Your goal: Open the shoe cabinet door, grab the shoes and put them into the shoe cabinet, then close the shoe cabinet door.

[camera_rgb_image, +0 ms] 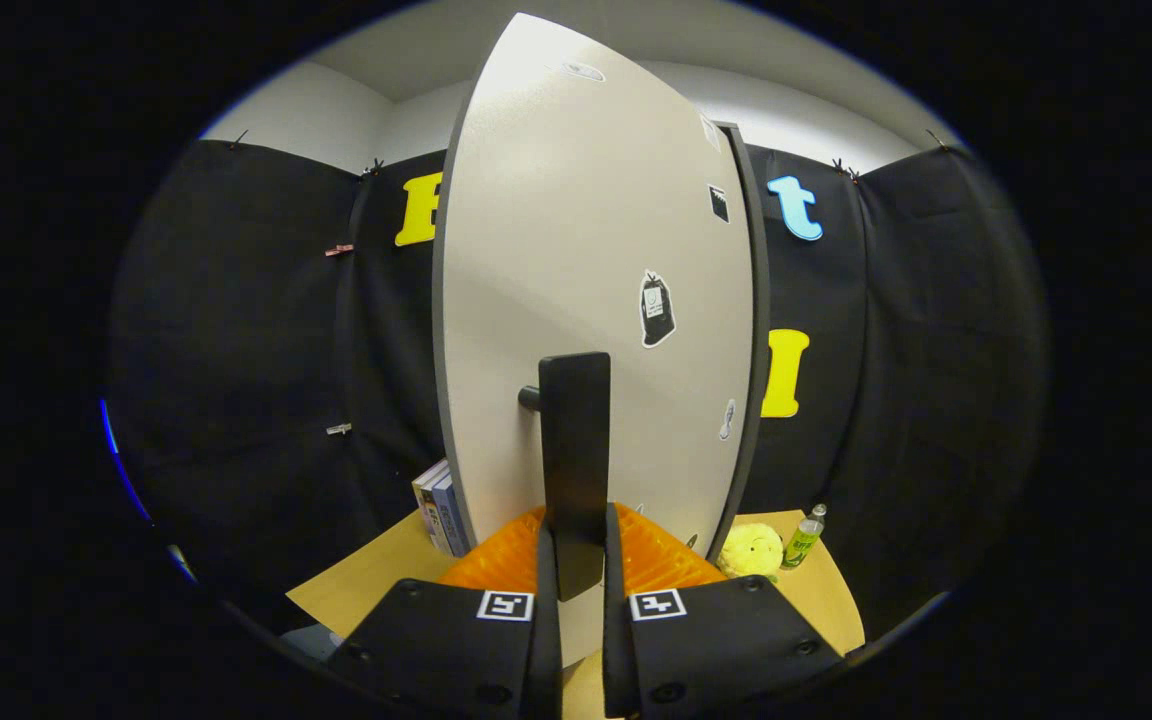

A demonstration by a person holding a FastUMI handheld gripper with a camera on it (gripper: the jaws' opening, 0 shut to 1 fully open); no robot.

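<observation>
While my gripper (574,560) faces the shoe cabinet door (576,260), that door is the largest thing ahead: a pale panel with a dark edge, standing upright and rising well above my fingers. Several small stickers (656,308) sit on its face, the biggest just above and beside the handle.

The door handle (574,450) is a dark vertical bar, joined to the panel by a short round post on its far side. Its lower end drops straight between my two fingers (542,590). The fingers are drawn close together, one on each side of the bar, with almost no gap showing. Both appear to press on the bar, so I have hold of the handle.

Beneath the door lies a light wooden tabletop (376,575), which extends to both sides of my fingers. An orange ribbed surface (656,560) shows just beyond my fingers, at the foot of the door.

On one side of the door, books (441,515) stand upright on the tabletop, close against the door's edge. On the other side, a yellow plush toy (751,550) rests on the tabletop. A small green bottle (804,537) stands just beside the toy, farther from the door.
</observation>
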